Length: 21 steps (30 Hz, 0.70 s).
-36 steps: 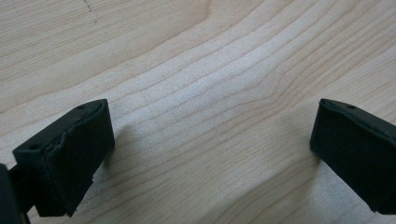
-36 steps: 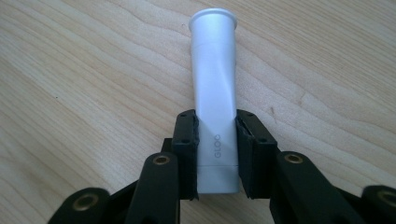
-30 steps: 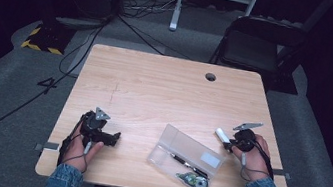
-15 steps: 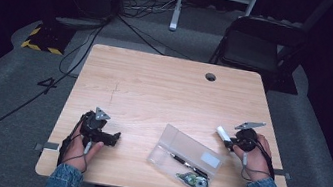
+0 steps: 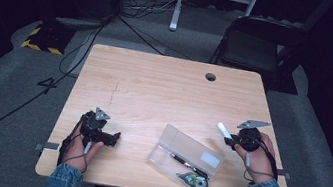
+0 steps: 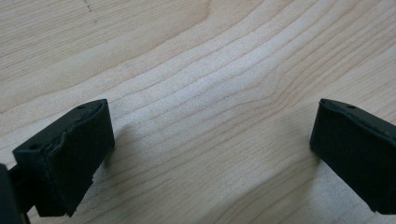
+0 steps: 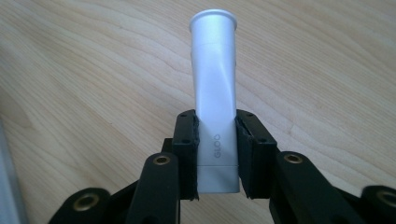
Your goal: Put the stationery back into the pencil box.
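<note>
Near the desk's (image 5: pixel 165 88) right edge, the right gripper (image 7: pixel 217 140) clamped a glue stick (image 7: pixel 214 88) above the wood, best carried level and squarely to the clear case (image 5: pixel 188 152) by the front edge, while the left gripper (image 6: pixel 210 140) rested, jaws apart.

I see a light wooden table (image 5: pixel 165 88); a clear plastic pencil case (image 5: pixel 189 154) and a correction-tape roller (image 5: pixel 195 181) lie lower centre.
</note>
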Available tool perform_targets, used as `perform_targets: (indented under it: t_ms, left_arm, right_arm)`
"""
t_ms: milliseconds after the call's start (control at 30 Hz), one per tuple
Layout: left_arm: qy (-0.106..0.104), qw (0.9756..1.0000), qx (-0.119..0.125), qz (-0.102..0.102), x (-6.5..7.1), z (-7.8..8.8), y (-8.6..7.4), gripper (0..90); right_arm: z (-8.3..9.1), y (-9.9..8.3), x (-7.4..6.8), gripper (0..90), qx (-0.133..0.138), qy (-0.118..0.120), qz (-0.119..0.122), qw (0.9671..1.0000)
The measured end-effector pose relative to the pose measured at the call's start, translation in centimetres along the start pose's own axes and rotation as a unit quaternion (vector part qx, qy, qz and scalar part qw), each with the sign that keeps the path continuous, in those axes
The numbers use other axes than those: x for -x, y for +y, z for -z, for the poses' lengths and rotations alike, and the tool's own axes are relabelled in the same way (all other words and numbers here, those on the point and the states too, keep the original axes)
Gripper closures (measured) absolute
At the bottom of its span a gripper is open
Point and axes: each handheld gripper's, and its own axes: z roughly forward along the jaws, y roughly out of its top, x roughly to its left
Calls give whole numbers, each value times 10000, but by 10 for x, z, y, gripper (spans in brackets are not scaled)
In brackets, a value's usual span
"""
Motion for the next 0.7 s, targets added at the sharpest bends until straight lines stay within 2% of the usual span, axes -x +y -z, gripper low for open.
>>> perform_targets:
  t_ms: [400,700]
  left_arm:
    - [4,10000,0,-7,0,0,0,1]
    - [4,10000,-1,-6,0,0,0,1]
  right_arm:
    - [24,12,-21,716,288,145,315,9990]
    - [36,19,-39,716,411,421,534,9968]
